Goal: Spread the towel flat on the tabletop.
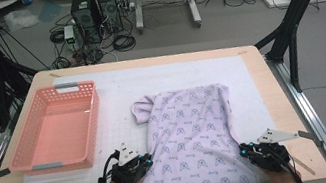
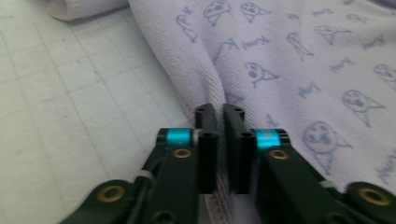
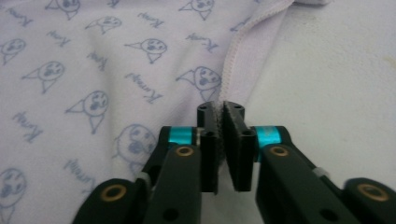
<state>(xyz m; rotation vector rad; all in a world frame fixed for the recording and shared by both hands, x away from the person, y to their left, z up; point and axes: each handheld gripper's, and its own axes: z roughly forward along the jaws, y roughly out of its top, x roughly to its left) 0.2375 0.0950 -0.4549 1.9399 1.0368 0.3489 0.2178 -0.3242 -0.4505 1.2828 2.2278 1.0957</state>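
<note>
Grippers first: your left gripper [image 1: 133, 169] and right gripper [image 1: 265, 153] are both clamped tight, each pinching a side edge of the lilac garment [image 1: 193, 132] near its bottom hem. My guess is you've got the two sides pinned so the cloth stays taut and square for a fold or a lift. The garment lies spread flat on the white mat [image 1: 118, 109], just right of the pink basket [image 1: 56, 128] (empty, by the way). It's soft ribbed knit with small blue cartoon faces and a stitched seam along the edge.
</note>
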